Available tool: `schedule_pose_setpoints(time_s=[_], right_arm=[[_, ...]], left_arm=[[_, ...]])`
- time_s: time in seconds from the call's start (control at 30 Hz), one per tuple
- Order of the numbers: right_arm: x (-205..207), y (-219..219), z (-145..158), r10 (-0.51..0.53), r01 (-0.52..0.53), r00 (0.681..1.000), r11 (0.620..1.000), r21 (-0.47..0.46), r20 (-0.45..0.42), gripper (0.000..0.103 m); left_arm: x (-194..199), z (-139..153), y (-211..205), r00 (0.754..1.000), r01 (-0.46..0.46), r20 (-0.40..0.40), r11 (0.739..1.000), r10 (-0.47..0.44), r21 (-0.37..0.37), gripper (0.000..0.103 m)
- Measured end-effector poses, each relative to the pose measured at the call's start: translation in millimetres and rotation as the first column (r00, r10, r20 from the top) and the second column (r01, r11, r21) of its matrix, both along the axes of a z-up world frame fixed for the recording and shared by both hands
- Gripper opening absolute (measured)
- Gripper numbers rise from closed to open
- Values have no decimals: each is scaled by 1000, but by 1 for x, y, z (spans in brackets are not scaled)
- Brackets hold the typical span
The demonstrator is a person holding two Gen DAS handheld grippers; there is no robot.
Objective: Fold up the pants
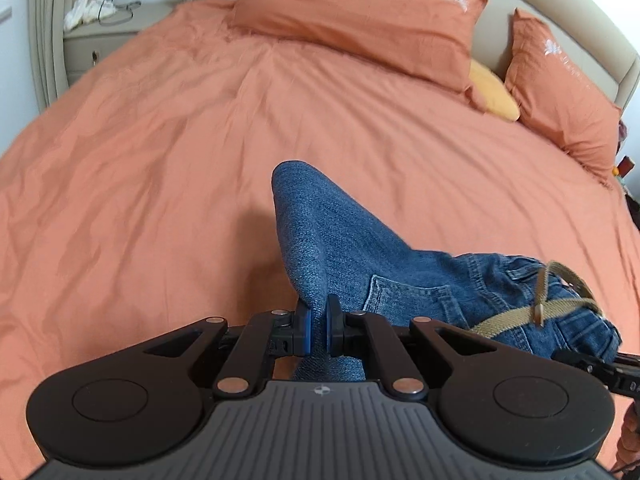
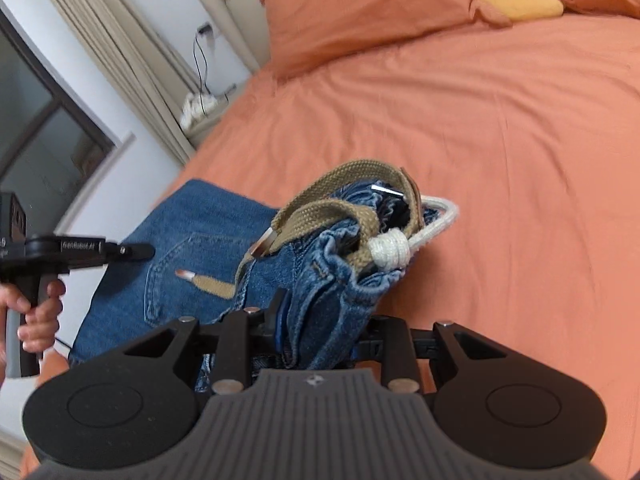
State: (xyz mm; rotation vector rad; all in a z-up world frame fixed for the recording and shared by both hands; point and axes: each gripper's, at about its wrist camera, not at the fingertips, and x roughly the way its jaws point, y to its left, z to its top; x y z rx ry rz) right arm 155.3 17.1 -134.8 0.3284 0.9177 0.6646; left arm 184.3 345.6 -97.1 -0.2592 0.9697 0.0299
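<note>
While both claws grip denim above the bed, the scene reads as follows.

Left claw (image 1: 318,328): narrow, its blue pads (image 1: 306,326) pinched on a fold of the jeans; the cloth rises from the pads into a rounded hump ahead of it.

Right claw (image 2: 320,334): closed down on the bunched waistband end of the jeans; its fingertips are hidden by the denim, so only the cloth squeezed between the finger arms shows.

Jeans (image 1: 344,240): blue denim, held up off the bed at two places, with a back pocket (image 1: 404,296) facing up between the two grips. In the right wrist view the pocketed panel slopes down to the left, toward the left claw's handle.

Belt (image 2: 332,200): khaki webbing, threaded at the waistband and looped loosely over the bunched top; one metal-tipped end (image 2: 264,246) hangs over the denim, and a second tipped end lies on the pocket panel.

Cord (image 2: 390,252): white, knotted into a thick lump at the waistband, with a loop sticking out to the right.

Left hand (image 2: 38,312): wrapped around the left claw's pistol handle, at the left edge of the right wrist view.

Bed (image 1: 140,160): covered in an orange sheet, wrinkled, under the jeans.

Pillows (image 1: 360,20): two orange ones at the headboard, with a yellow cushion (image 1: 492,92) wedged between them.

Nightstand (image 1: 100,40): beige, beside the bed, with white cloth and cables on top.
</note>
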Motion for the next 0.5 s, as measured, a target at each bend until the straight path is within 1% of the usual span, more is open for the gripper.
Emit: schedule_pose_setpoints(time_s=[0.13,0.3,0.4,0.5], right_arm=[[-1,9,-26,21,-24,999,998,-57,-50,24],[-3,16,-56,20,-31,995,993,-114,-93,26],[-2,17,-69,10,-24,993,992,-127,-114,27],[2,23,-74,19,-36,993,987,-155,-114,27]], left_arm=[[-2,-28,13,1000,4,-30,1000,-4,0,6],[-5,-62,24,998,6,-69,1000,-6,-5,6],[-4,-74,24,997,18,-79,1000,-18,5,7],[-2,-79,22,996,23,-91,1000,-21,20,7]])
